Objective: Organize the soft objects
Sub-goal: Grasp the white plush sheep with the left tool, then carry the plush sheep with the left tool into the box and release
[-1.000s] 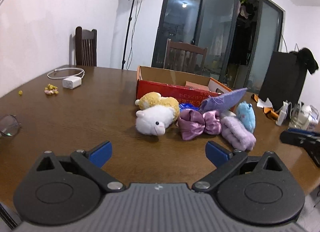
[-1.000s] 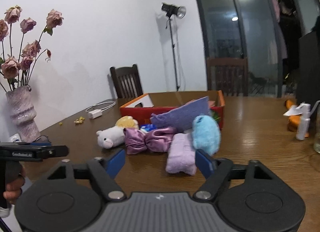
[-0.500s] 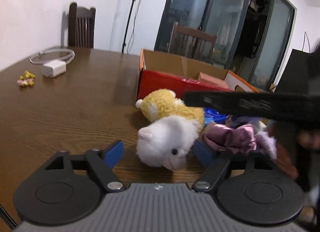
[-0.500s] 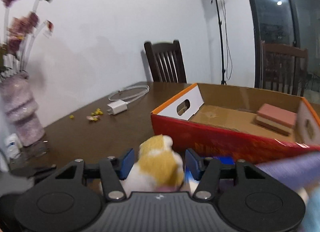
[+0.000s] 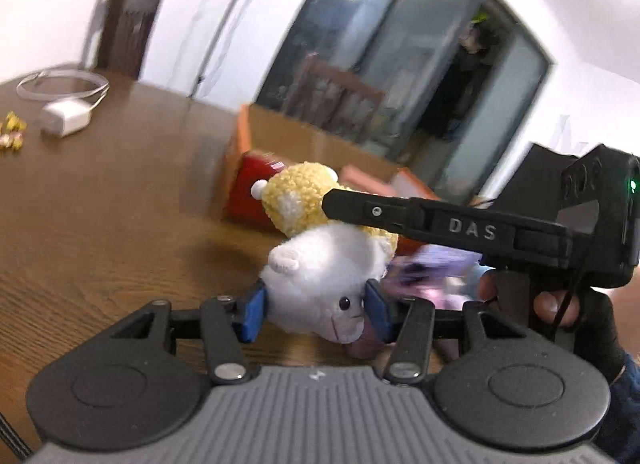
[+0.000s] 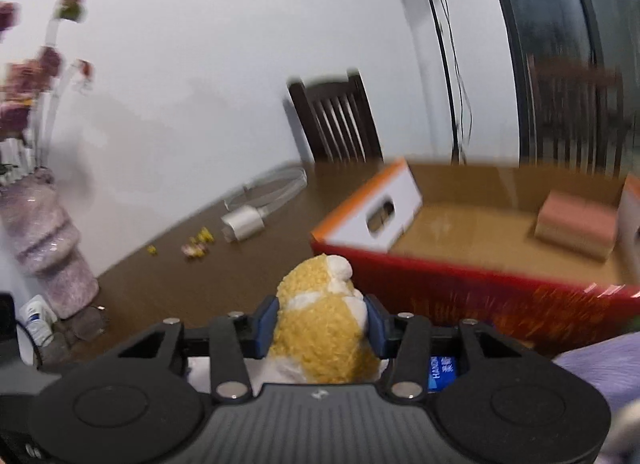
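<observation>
Soft toys sit on the counter (image 5: 100, 224) beside the nearly empty box (image 6: 472, 232) — left tool (image 5: 314, 310) closing on the white toy (image 5: 320, 284), right tool (image 6: 322, 322) closing on the yellow toy (image 6: 320, 328) — nothing boxed yet beyond a pink pad (image 6: 576, 224).

"DAS" in raised letters on the right gripper (image 5: 325, 203) finger arm. Blue packet (image 6: 442, 371) reads "HANON", remainder illegible.

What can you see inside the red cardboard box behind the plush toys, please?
Inside the red box, a pink block lies on bare cardboard floor near the right end wall. The near wall hides the front strip of the floor, and blur leaves the far corners unclear.
</observation>
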The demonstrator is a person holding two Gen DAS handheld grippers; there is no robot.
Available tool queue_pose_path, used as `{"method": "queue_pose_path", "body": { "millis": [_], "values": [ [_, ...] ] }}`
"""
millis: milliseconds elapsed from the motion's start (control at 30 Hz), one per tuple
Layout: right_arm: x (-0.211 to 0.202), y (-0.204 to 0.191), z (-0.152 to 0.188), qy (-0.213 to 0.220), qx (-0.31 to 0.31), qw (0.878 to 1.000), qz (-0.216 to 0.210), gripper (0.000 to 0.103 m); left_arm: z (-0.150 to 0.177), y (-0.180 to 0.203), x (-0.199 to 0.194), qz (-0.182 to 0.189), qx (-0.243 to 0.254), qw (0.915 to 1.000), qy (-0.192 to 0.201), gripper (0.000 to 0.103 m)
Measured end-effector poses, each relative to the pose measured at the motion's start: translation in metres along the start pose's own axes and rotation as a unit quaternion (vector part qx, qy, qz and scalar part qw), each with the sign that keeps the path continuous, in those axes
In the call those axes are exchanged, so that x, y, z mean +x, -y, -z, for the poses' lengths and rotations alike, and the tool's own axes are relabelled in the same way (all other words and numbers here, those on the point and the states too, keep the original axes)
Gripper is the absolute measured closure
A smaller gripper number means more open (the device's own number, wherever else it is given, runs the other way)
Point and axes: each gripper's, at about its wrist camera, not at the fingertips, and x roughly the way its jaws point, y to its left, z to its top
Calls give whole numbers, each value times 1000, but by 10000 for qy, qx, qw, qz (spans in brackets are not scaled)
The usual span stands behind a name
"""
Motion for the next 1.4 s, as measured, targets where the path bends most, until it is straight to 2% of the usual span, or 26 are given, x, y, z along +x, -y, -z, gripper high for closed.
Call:
{"method": "queue_pose_path", "body": {
  "millis": [167, 300, 400, 533, 667, 800, 867, 967, 1033, 1100, 1200, 1333, 1400],
  "values": [
    [-81, -14, 24, 316, 45, 9994, 159, 58, 24, 31, -33, 725, 184, 9968, -293, 50],
    [-131, -6, 73, 162, 505, 9970, 571, 58, 60, 54, -26, 1040, 317, 9908, -805, 50],
    [-150, 7, 101, 39, 825, 9932, 816, 58, 79, 70, -14, 1156, 435, 9862, -1103, 50],
    [-164, 19, 121, 47, 974, 9903, 988, 57, 92, 80, -2, 997, 654, 9859, -1171, 46],
    [-171, 23, 131, 172, 1075, 9900, 895, 55, 90, 81, -8, 856, 700, 9878, -1094, 42],
    [-170, 28, 132, 168, 1140, 9905, 753, 54, 79, 71, -15, 1047, 481, 9879, -1038, 42],
    [-169, 34, 133, 136, 1321, 9893, 609, 55, 79, 72, -8, 1180, 407, 9850, -1190, 51],
    [-167, 35, 130, 103, 1348, 9894, 538, 58, 77, 73, -2, 1205, 196, 9853, -1198, 50],
    [-174, 33, 119, 282, 1335, 9892, 544, 60, 65, 74, -2, 1347, -59, 9845, -1121, 50],
    [-185, 31, 99, 640, 1231, 9889, 533, 61, 39, 81, -4, 1564, 23, 9842, -826, 50],
    [-194, 34, 45, 1300, 790, 9863, 635, 61, -20, 93, 10, 1801, 240, 9827, -363, 50],
    [-162, 77, -23, 1576, 565, 9821, 857, 61, -93, 100, 74, 1712, 362, 9844, -209, 50],
    [-131, 115, -49, 1399, 827, 9823, 927, 61, -119, 92, 125, 1635, 247, 9852, -453, 50]
  ]
}}
